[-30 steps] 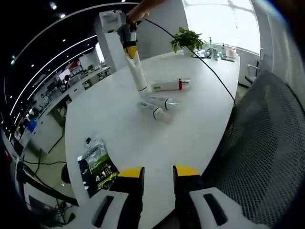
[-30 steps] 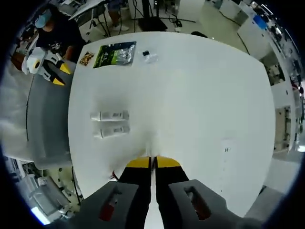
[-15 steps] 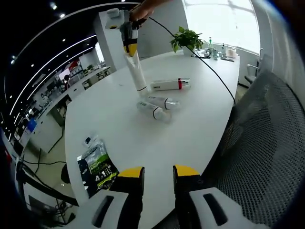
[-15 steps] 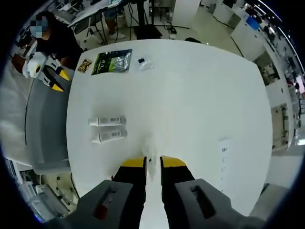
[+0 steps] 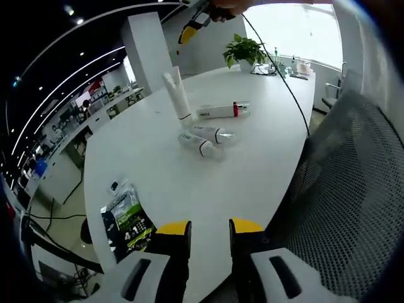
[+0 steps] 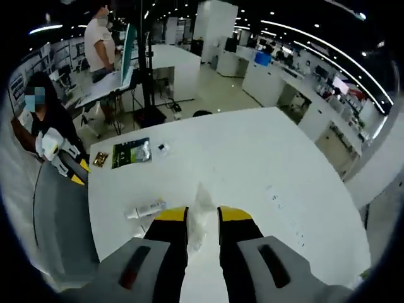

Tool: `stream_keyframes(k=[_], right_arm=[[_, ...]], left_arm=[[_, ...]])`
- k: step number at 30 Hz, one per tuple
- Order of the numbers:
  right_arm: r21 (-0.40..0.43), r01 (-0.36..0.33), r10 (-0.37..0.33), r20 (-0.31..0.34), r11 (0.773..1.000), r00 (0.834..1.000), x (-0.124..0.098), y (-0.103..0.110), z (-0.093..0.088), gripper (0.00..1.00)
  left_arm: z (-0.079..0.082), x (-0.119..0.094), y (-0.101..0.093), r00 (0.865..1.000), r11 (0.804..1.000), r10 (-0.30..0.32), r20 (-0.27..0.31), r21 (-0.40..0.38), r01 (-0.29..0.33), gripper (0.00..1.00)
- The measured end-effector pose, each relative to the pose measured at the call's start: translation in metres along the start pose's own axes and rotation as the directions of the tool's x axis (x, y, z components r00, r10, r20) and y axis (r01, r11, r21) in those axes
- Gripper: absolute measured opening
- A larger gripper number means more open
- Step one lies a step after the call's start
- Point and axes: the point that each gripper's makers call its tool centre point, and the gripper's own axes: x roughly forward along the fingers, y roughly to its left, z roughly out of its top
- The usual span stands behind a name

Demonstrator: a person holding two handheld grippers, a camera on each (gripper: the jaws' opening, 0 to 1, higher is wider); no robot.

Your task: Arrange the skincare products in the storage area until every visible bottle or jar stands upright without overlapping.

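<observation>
Left gripper view: the left gripper (image 5: 210, 230) is hovering, jaws apart and empty, at the table (image 5: 252, 183) edge; one tube (image 5: 176, 95) is standing upright, three lying beside it.

Right gripper view: the right gripper (image 6: 203, 214) is gaping around that standing tube (image 6: 200, 214); lifting straight should avoid toppling it.

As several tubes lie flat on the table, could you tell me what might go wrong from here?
1. The tall white tube stands on its narrow cap, free of the open right hand-held gripper above it; a nudge would probably topple it.
2. The red-banded tube and the two lying tubes lie near its base, so reaching for them may bump it.
3. The cable hangs over the table and could sweep the tubes.
</observation>
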Motion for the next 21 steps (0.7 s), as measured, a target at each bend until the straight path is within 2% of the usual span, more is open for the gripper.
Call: stream_keyframes(k=[2, 4, 7, 9, 13, 16, 21], right_arm=[[0.06, 0.024, -0.028, 0.066, 0.998, 0.997, -0.019, 0.005, -0.002, 0.18], [0.134, 0.057, -0.075, 0.132, 0.989, 0.988, -0.046, 0.012, -0.011, 0.18], [0.216, 0.064, -0.105, 0.182, 0.974, 0.978, -0.07, 0.024, -0.025, 0.19], [0.261, 0.077, -0.138, 0.224, 0.962, 0.965, -0.093, 0.047, -0.037, 0.19], [0.266, 0.069, -0.136, 0.245, 0.962, 0.96, -0.119, 0.087, -0.061, 0.23], [0.264, 0.086, -0.149, 0.23, 0.961, 0.962, -0.129, 0.106, -0.08, 0.25], [0.368, 0.067, -0.169, 0.252, 0.928, 0.953, -0.142, 0.127, -0.102, 0.27]], left_arm=[[-0.001, 0.0, -0.001, 1.0, 1.0, -0.002, -0.003, 0.004, 0.002, 0.24], [-0.003, 0.001, -0.002, 1.0, 1.0, -0.011, -0.015, 0.011, 0.011, 0.25], [-0.005, 0.002, -0.005, 0.999, 0.999, -0.024, -0.029, 0.025, 0.025, 0.25], [-0.004, 0.001, -0.006, 0.999, 0.999, -0.025, -0.025, 0.033, 0.026, 0.25], [-0.004, 0.001, -0.008, 0.999, 0.999, -0.035, -0.026, 0.033, 0.036, 0.25], [-0.006, 0.0, -0.009, 0.999, 0.998, -0.037, -0.036, 0.043, 0.038, 0.24], [-0.007, 0.0, -0.01, 0.998, 0.998, -0.044, -0.051, 0.047, 0.047, 0.24]])
